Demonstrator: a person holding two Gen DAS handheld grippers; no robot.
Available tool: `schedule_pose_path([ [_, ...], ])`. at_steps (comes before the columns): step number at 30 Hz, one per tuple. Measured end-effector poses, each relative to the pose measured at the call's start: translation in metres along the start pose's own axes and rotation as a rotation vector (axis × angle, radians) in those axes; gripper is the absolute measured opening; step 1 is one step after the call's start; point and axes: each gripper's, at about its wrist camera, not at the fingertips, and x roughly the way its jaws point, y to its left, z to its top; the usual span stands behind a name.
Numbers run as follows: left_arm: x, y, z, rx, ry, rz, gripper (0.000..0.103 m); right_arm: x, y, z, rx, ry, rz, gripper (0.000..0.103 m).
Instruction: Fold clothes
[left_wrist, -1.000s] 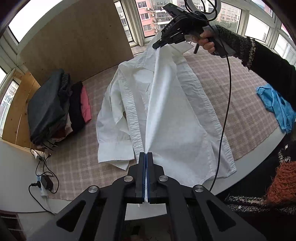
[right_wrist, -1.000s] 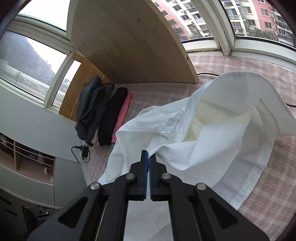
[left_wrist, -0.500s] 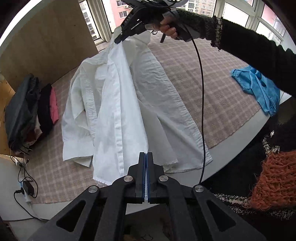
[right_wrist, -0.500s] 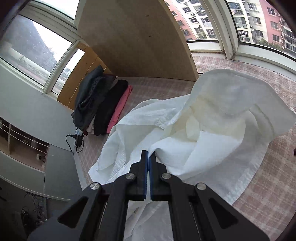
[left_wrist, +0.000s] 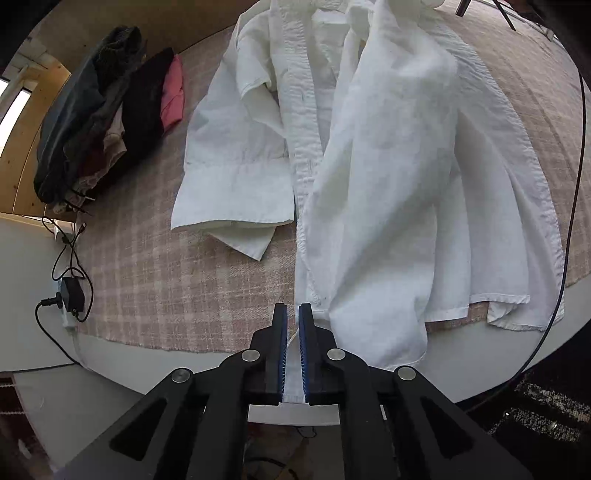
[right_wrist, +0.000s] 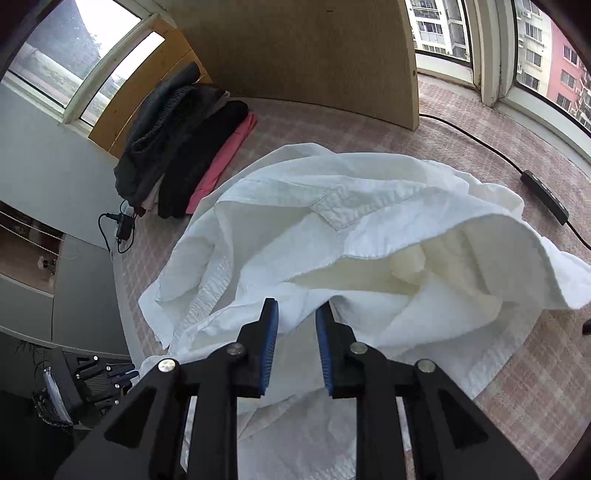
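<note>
A white button shirt (left_wrist: 388, 177) lies on the checked cloth of the table, its right half folded over toward the middle. My left gripper (left_wrist: 291, 314) sits at the shirt's bottom hem; its jaws stand slightly apart with the hem edge still between them. In the right wrist view the shirt (right_wrist: 332, 236) lies bunched near the collar. My right gripper (right_wrist: 295, 314) is open above it, with white fabric lying between and under the jaws but not pinched.
A pile of folded dark and pink clothes (left_wrist: 107, 110) lies at the far left, also in the right wrist view (right_wrist: 184, 144). A power adapter and cable (left_wrist: 70, 291) lie at the left table edge. A black cable (left_wrist: 572, 184) hangs on the right. A wooden panel (right_wrist: 295, 48) stands behind.
Both grippers carried the shirt's right half leftward and lowered it over the middle. The right gripper has opened and let the fabric go; the left jaws have parted slightly.
</note>
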Motion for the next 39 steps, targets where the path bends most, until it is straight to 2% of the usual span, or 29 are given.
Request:
schedule_pose_path([
  [1, -0.009, 0.0, -0.007, -0.014, -0.019, 0.0, 0.011, -0.015, -0.007, -0.009, -0.007, -0.026, 0.006, 0.05],
  [2, -0.021, -0.003, -0.014, -0.029, -0.044, -0.004, 0.012, -0.029, -0.02, -0.017, 0.0, -0.056, -0.016, 0.056],
  [4, -0.047, -0.015, -0.026, -0.063, -0.103, -0.026, 0.013, -0.048, -0.052, -0.03, 0.042, -0.091, -0.088, 0.056],
  [6, -0.067, -0.042, -0.029, -0.053, -0.166, -0.12, 0.017, -0.053, -0.086, -0.039, 0.11, -0.088, -0.17, 0.056],
  [9, -0.073, -0.1, -0.019, 0.038, -0.209, -0.268, 0.017, -0.045, -0.132, -0.04, 0.228, -0.072, -0.26, 0.056],
  [12, -0.061, -0.156, -0.002, 0.131, -0.204, -0.356, 0.02, -0.032, -0.15, -0.032, 0.262, -0.078, -0.279, 0.056],
  [16, -0.043, -0.198, 0.015, 0.134, -0.17, -0.393, 0.021, -0.014, -0.157, -0.019, 0.243, -0.073, -0.365, 0.056],
  [19, -0.028, -0.22, 0.021, 0.181, -0.141, -0.346, 0.023, -0.006, -0.153, -0.011, 0.193, -0.096, -0.351, 0.056],
  [21, -0.019, -0.228, 0.022, 0.182, -0.11, -0.332, 0.024, -0.001, -0.148, -0.009, 0.155, -0.097, -0.347, 0.053],
  [23, -0.014, -0.23, 0.023, 0.182, -0.11, -0.323, 0.024, 0.003, -0.145, -0.008, 0.13, -0.09, -0.336, 0.03],
  [24, -0.014, -0.23, 0.024, 0.18, -0.116, -0.326, 0.025, 0.004, -0.144, -0.007, 0.124, -0.084, -0.327, 0.012],
  [26, -0.012, -0.227, 0.025, 0.169, -0.112, -0.352, 0.018, 0.004, -0.144, -0.008, 0.128, -0.076, -0.3, 0.005],
  [27, -0.012, -0.224, 0.026, 0.159, -0.105, -0.369, 0.0, 0.002, -0.143, -0.009, 0.13, -0.078, -0.291, 0.005],
  [29, -0.012, -0.217, 0.028, 0.13, -0.082, -0.417, 0.0, -0.005, -0.141, -0.01, 0.128, -0.083, -0.284, 0.004],
  [35, -0.043, -0.22, 0.028, 0.159, -0.119, -0.529, 0.0, -0.037, -0.134, -0.011, 0.115, -0.102, -0.267, 0.004],
  [37, -0.05, -0.216, 0.026, 0.136, -0.142, -0.566, 0.0, -0.043, -0.133, -0.012, 0.11, -0.101, -0.271, 0.004],
  [39, -0.049, -0.208, 0.024, 0.098, -0.172, -0.512, 0.0, -0.039, -0.132, -0.012, 0.1, -0.08, -0.293, 0.004],
])
